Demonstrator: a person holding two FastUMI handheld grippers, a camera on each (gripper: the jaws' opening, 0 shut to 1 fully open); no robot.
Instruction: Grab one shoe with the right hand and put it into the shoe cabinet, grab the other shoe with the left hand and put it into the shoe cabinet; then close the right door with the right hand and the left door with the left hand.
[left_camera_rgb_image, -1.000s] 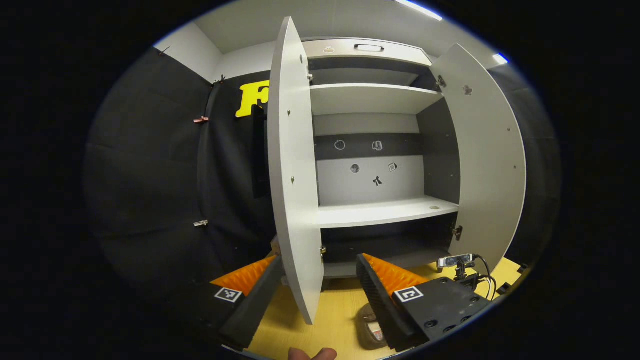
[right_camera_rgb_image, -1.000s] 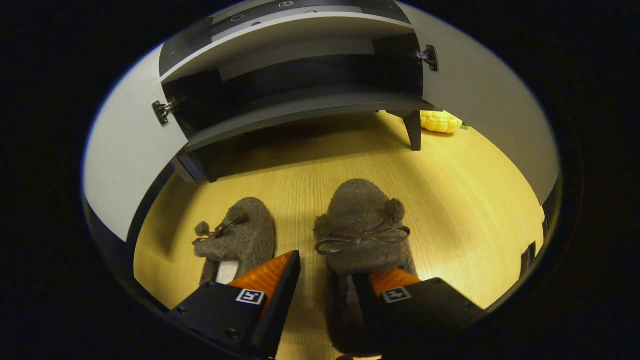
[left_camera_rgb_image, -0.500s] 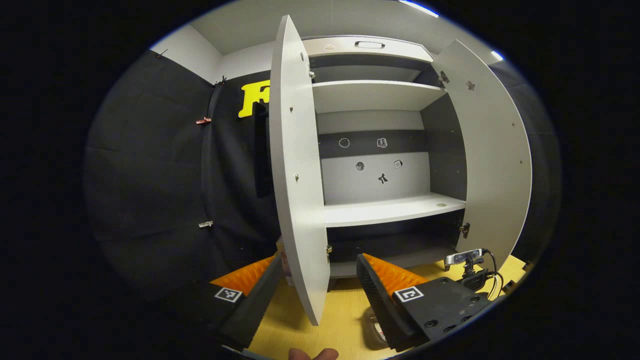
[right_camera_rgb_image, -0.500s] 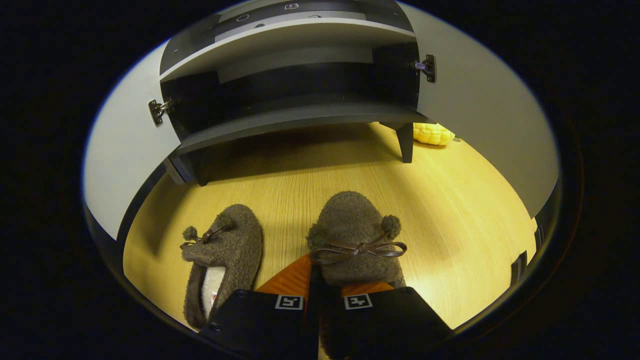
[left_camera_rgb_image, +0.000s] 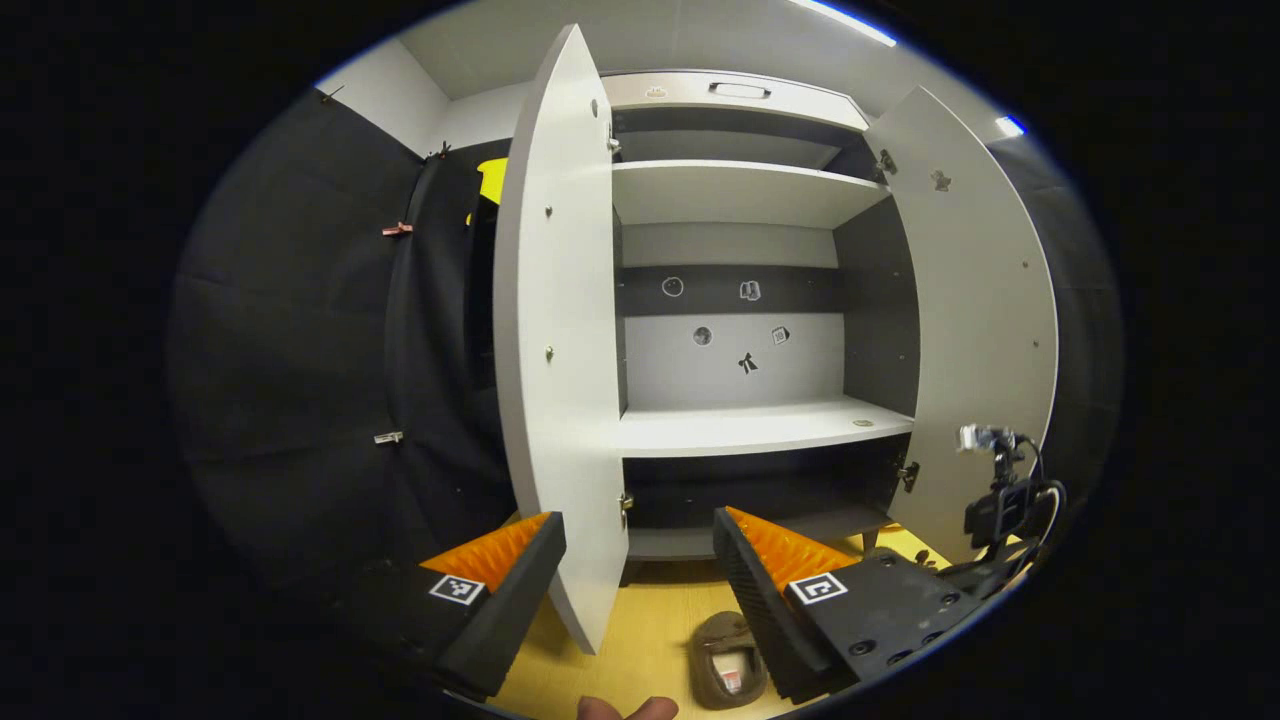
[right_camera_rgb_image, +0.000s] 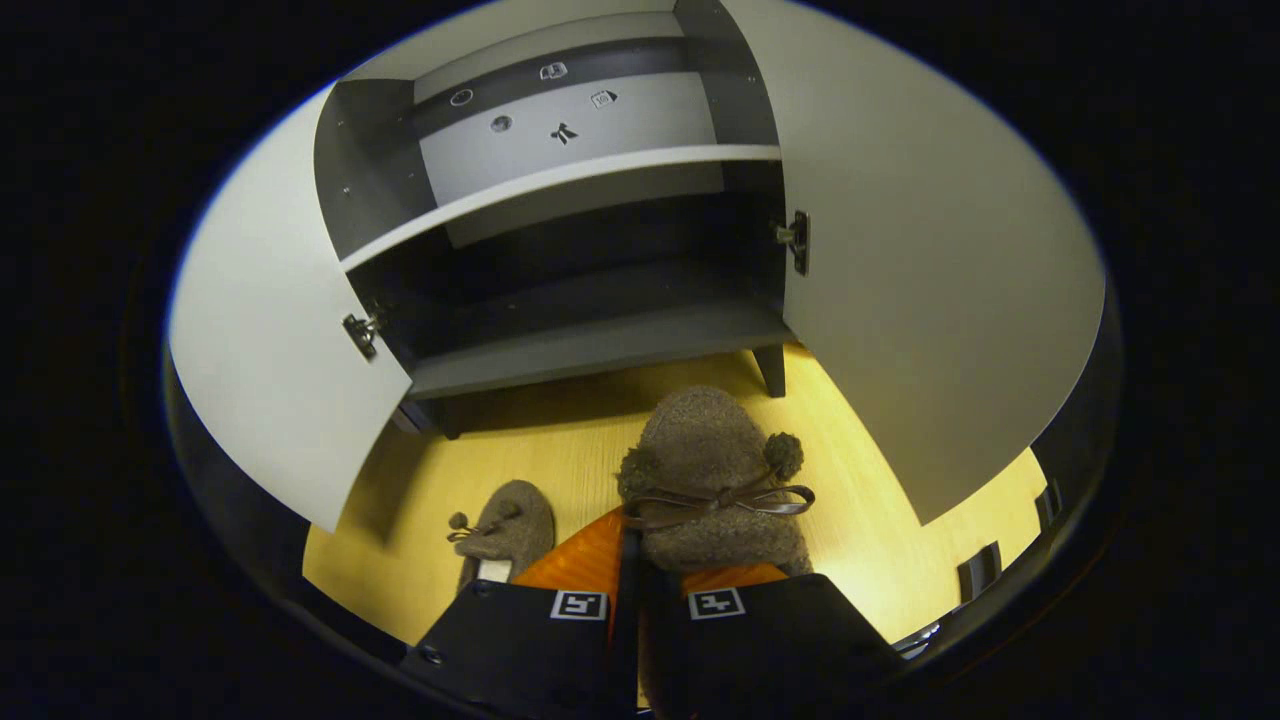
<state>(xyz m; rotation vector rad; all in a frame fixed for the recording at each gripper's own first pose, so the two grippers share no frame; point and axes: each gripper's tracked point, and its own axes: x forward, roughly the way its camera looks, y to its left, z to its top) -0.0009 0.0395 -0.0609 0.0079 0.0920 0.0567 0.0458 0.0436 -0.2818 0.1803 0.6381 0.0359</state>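
our right hand-held gripper (right_camera_rgb_image: 632, 585) pinches the fuzzy slipper (right_camera_rgb_image: 712, 478) by its heel rim, lifted at 6 o'clock below the open shoe cabinet (right_camera_rgb_image: 590, 345). it looks soft and light, so we grip the rim firmly. our left hand-held gripper (left_camera_rgb_image: 640, 545) is spread.
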